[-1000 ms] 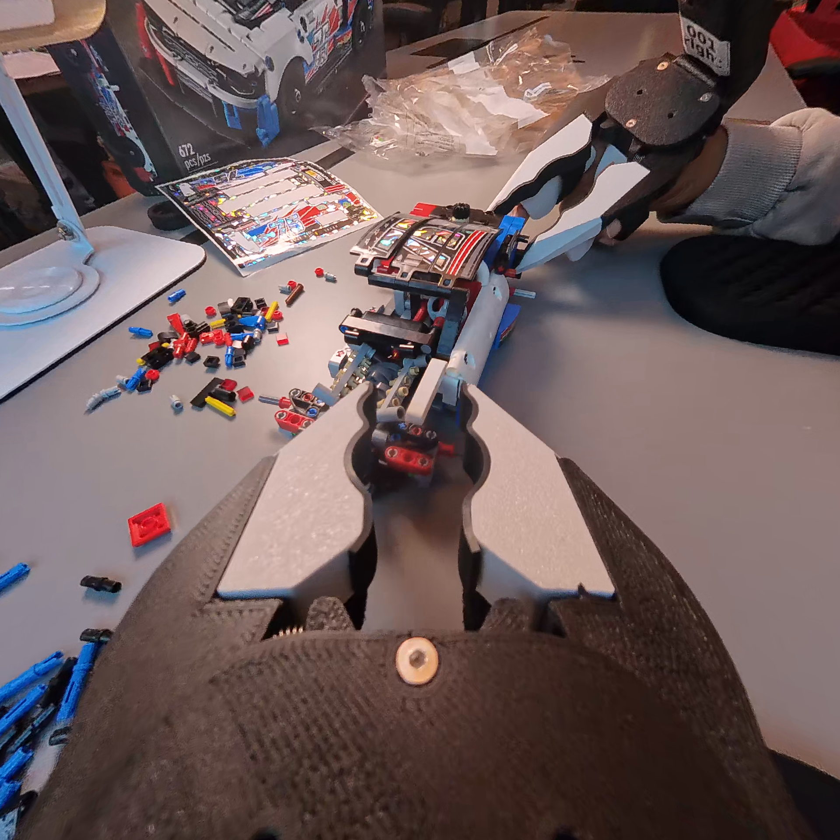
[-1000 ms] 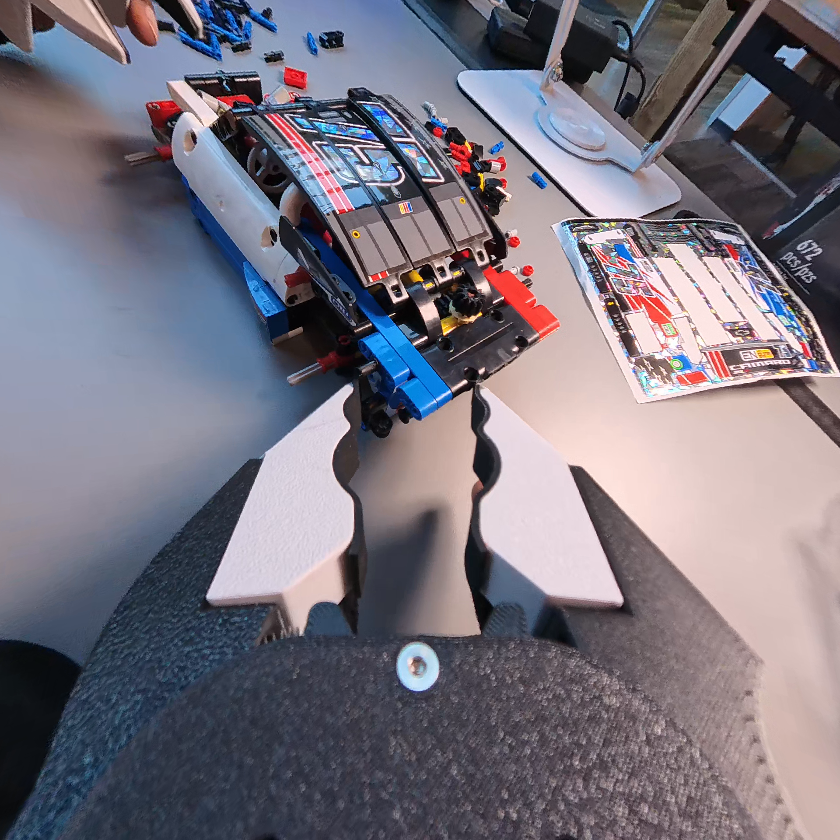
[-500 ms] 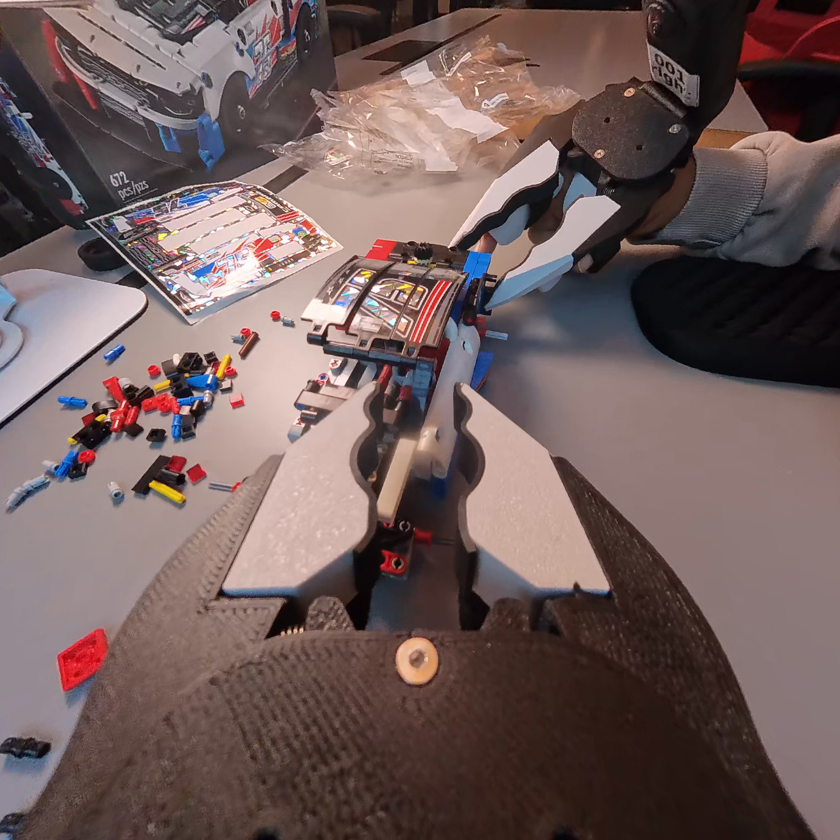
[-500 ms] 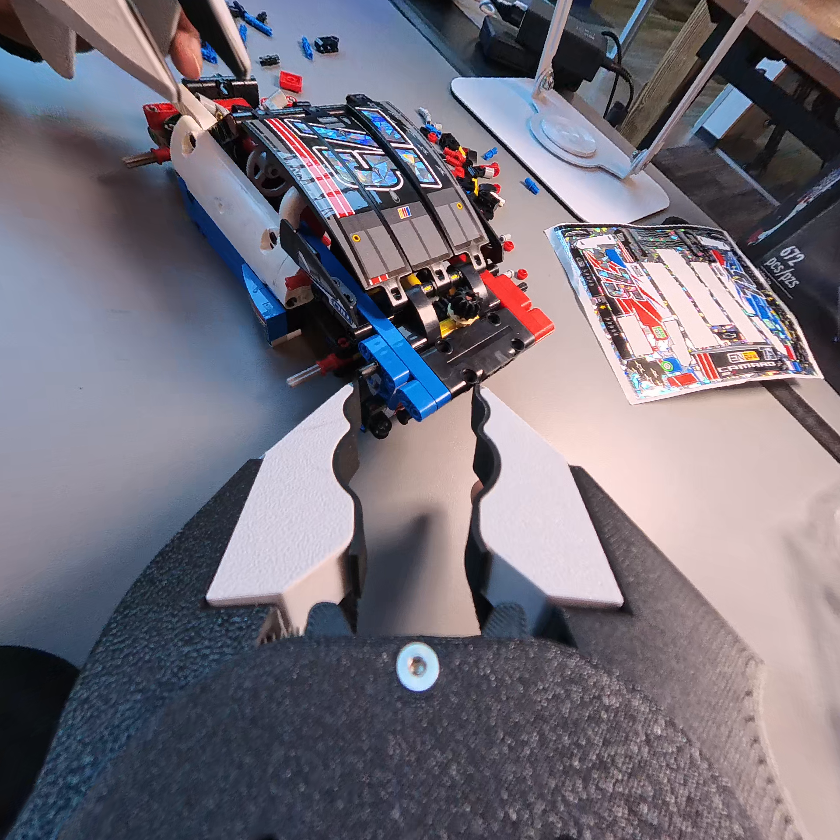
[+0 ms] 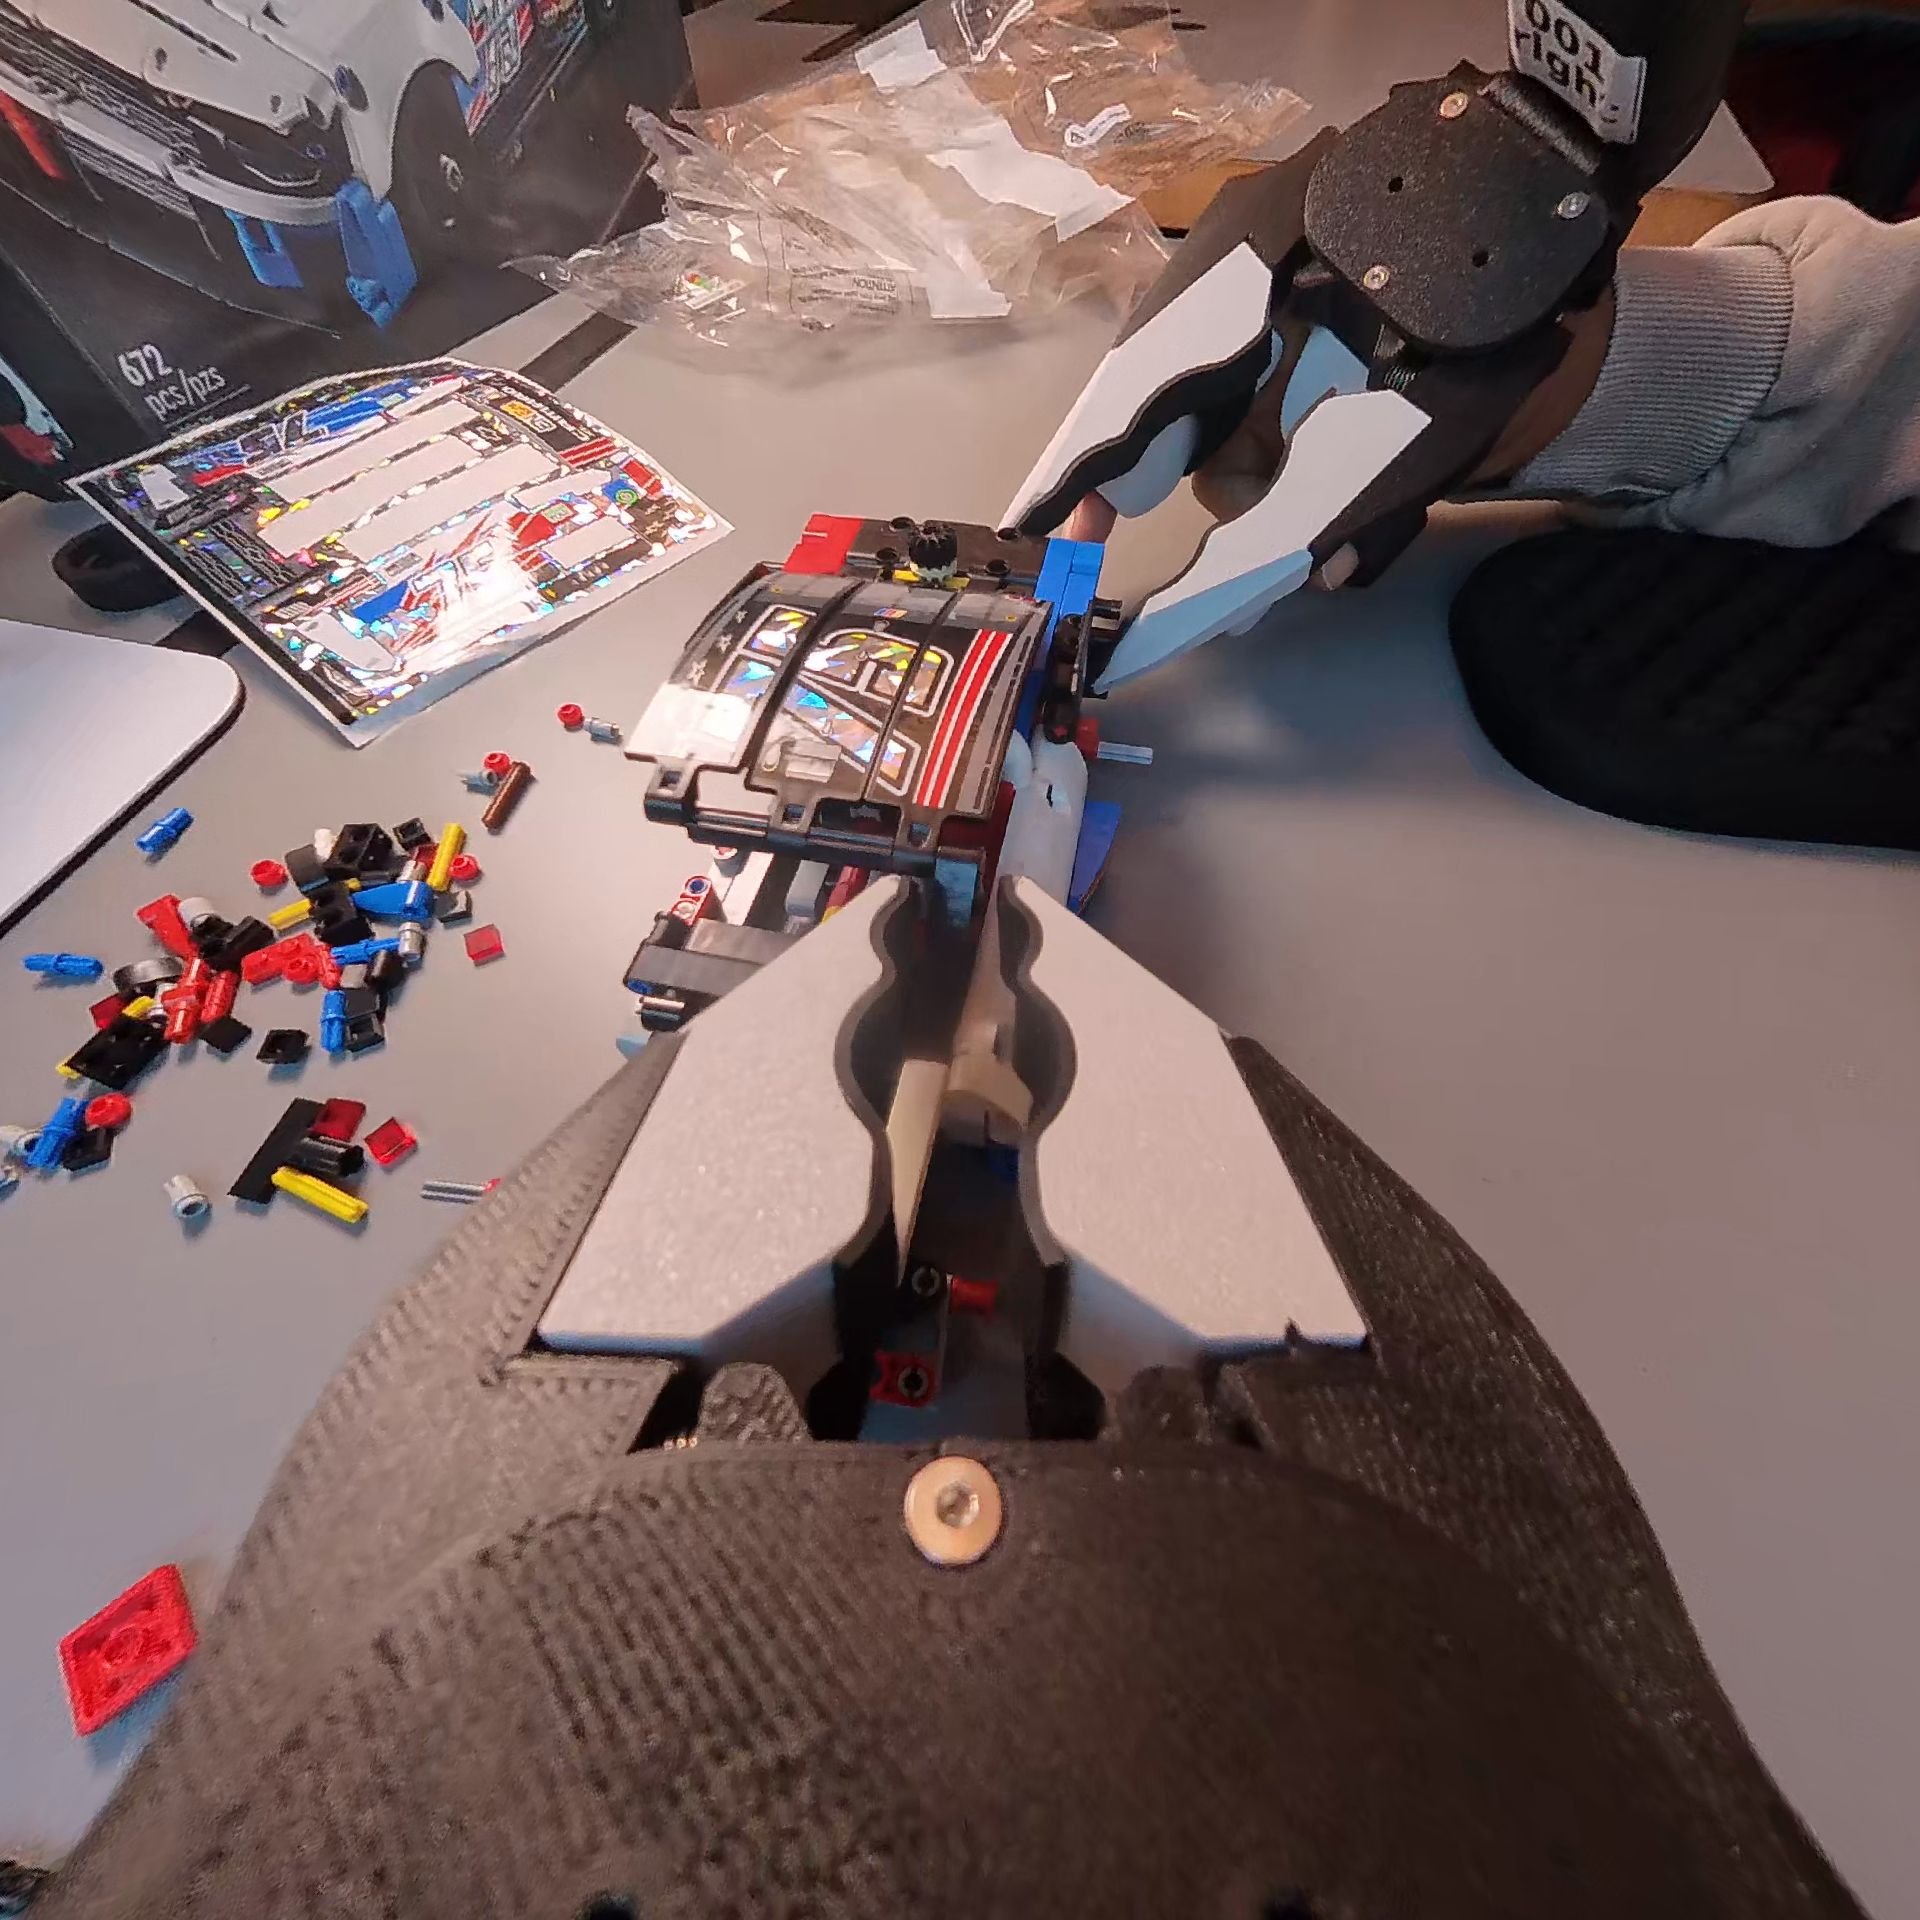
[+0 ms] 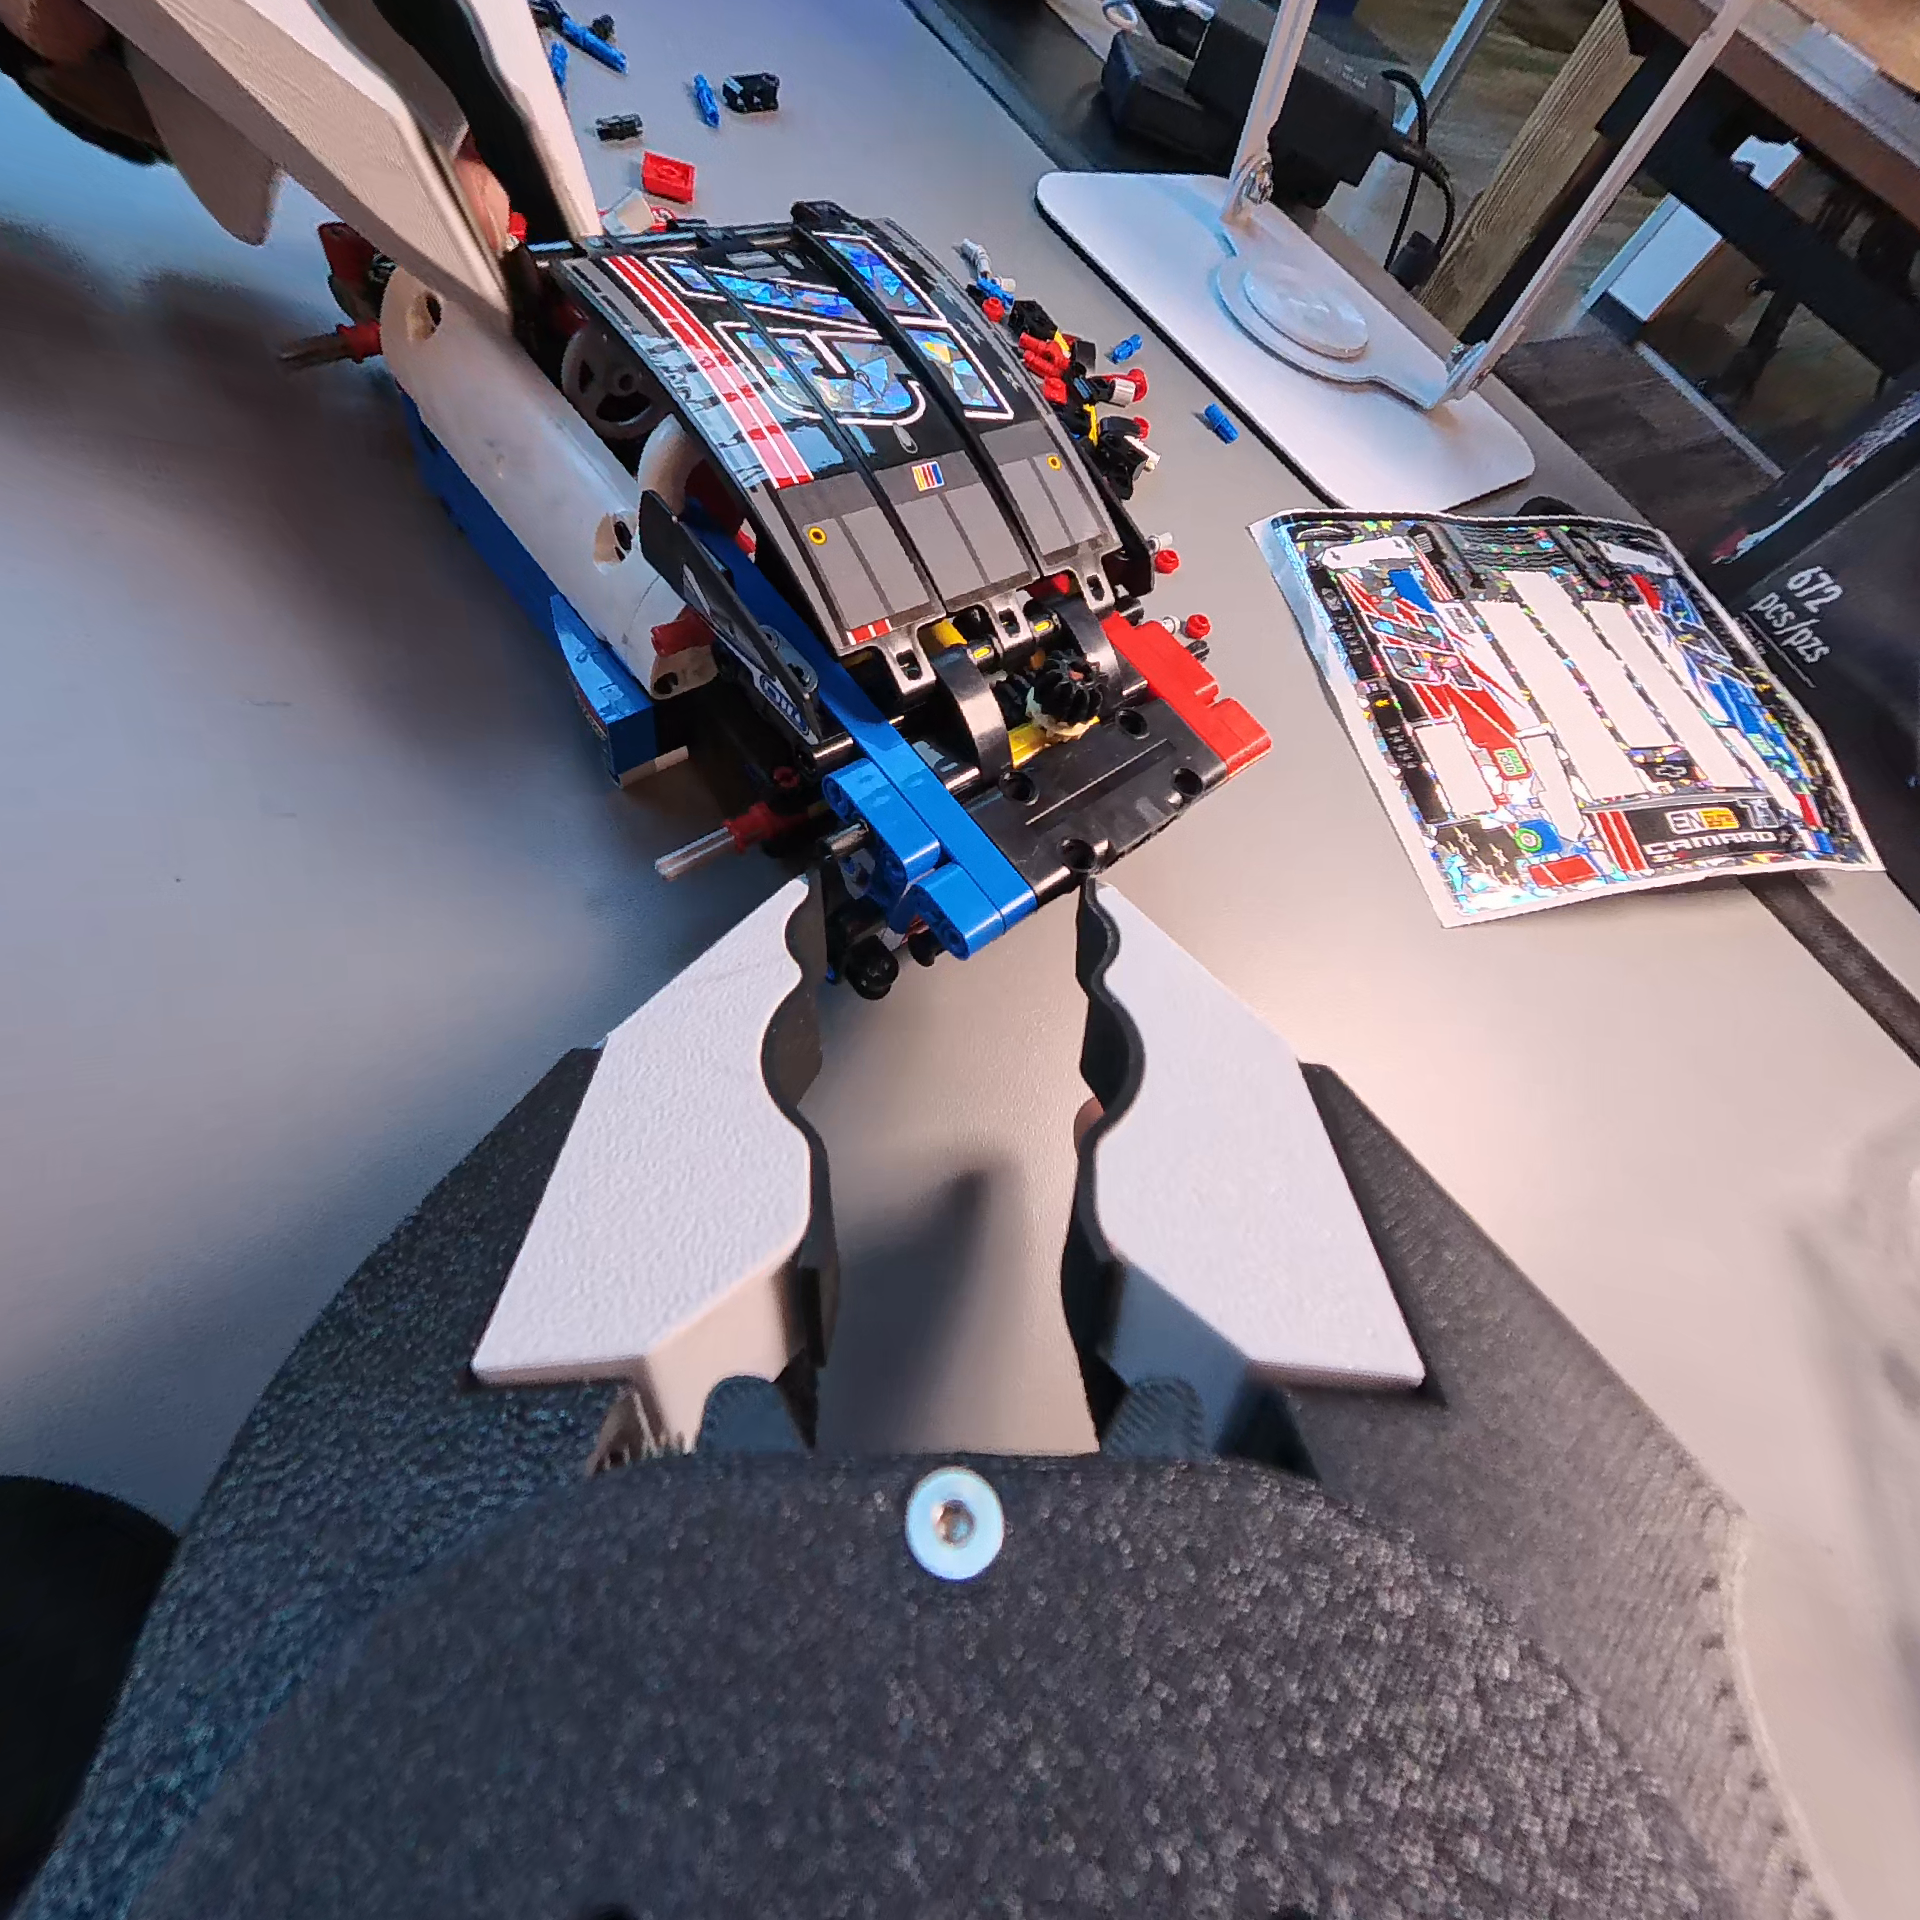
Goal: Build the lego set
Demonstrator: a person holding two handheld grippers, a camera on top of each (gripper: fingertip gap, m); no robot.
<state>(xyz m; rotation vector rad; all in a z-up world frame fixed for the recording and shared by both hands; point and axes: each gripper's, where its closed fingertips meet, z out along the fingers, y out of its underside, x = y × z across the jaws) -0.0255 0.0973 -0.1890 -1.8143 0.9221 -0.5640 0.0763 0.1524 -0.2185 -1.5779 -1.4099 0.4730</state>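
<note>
Right now the half-built lego car point(image 6: 831, 520) is sitting on the grey table point(image 6: 260, 831), its curved black roof point(image 5: 852, 707) covered in shiny stickers, with white and blue panels along one side. The left gripper point(image 5: 951, 904) is closing its 2 fingers on a pale white piece point(image 5: 925, 1122) at the near end of the car, and that piece is lying between them. The right gripper point(image 6: 940, 904) is waiting with its fingers spread apart, clasping nothing, its tips just beside the blue beam point(image 6: 914, 821) at the car's other end. Loose small bricks point(image 5: 260, 966) are lying scattered near the car, a red plate point(image 5: 125, 1652) well apart from them. A sticker sheet point(image 6: 1558, 707) is resting beside the car, with clear bags point(image 5: 914, 177) and the box point(image 5: 260, 187) farther back.
</note>
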